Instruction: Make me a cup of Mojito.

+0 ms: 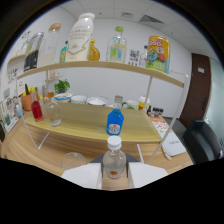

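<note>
A small clear bottle [114, 161] with a white cap stands upright between my two white fingers [82, 176], which press on it from both sides. My gripper [115, 173] is shut on it, low over the wooden table [35, 150]. Just left of the fingers stands an empty clear glass [73, 160]. Beyond the held bottle, a blue bottle [115, 122] with a white cap stands on the lower wooden shelf [85, 127]. Further left on that shelf are a red bottle [36, 110] and a clear glass bottle [52, 113].
The upper shelf [100, 65] carries a big white bottle [80, 36], a green-capped clear bottle [117, 47] and a yellow carton [157, 54]. Bowls [64, 97] and a small plant [61, 86] stand at the back. A dark chair [205, 140] is to the right.
</note>
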The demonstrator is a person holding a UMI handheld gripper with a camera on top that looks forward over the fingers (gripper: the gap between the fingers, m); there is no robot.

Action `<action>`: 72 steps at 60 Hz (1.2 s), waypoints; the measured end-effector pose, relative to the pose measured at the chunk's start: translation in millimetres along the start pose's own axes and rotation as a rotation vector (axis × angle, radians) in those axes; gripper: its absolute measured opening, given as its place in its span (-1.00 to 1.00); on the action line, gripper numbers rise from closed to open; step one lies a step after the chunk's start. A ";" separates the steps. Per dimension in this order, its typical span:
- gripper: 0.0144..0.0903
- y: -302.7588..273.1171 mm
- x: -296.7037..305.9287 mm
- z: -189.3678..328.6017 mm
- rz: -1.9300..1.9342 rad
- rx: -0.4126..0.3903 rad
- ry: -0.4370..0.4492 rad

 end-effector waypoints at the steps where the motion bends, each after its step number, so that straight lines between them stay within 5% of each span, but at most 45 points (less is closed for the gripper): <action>1: -0.48 2.2 0.6 0.2 -0.009 -0.003 0.004; 33: -0.48 -45.6 -3.4 -2.5 -1.329 0.114 0.318; 47: -0.49 -53.2 -12.8 4.5 -1.846 0.064 0.431; 72: -0.48 -47.9 -26.7 8.7 -2.079 0.053 0.432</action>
